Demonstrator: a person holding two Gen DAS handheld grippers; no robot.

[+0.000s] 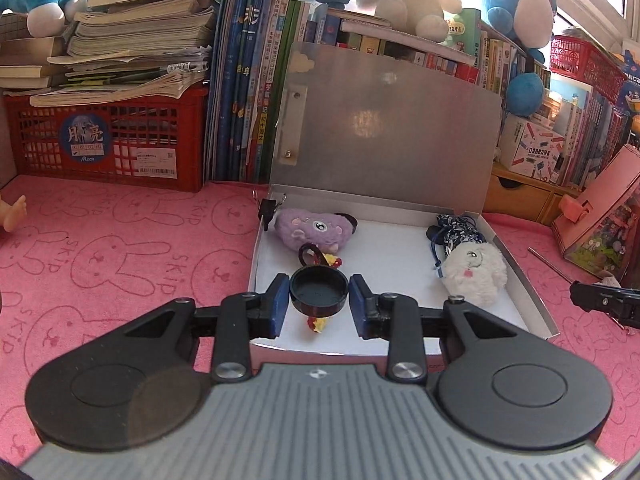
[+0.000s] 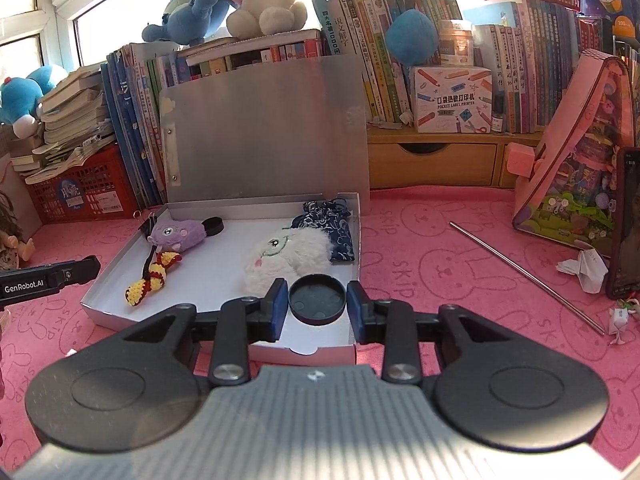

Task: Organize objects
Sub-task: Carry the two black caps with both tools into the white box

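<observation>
An open silver box (image 1: 516, 268) lies on a pink bunny-print cloth with its lid (image 1: 392, 120) standing up. Inside are a purple plush (image 1: 312, 228), a white plush (image 1: 474, 270), a blue patterned pouch (image 1: 456, 228), a red-yellow crochet charm (image 2: 154, 276) and a black round cap (image 2: 216, 225) behind the purple plush. My left gripper (image 1: 319, 286) is shut on a black round cap (image 1: 318, 296) above the box's near left part. My right gripper (image 2: 317, 292) is shut on another black cap (image 2: 317, 302) over the box's near right corner.
A black binder clip (image 1: 267, 208) sits at the box's far left corner. A red crate (image 1: 104, 140) under stacked books stands at the back left. Upright books and plush toys line the back. On the cloth to the right lie a metal rod (image 2: 528, 276), folded paper (image 2: 586, 268) and a pink toy box (image 2: 576, 168).
</observation>
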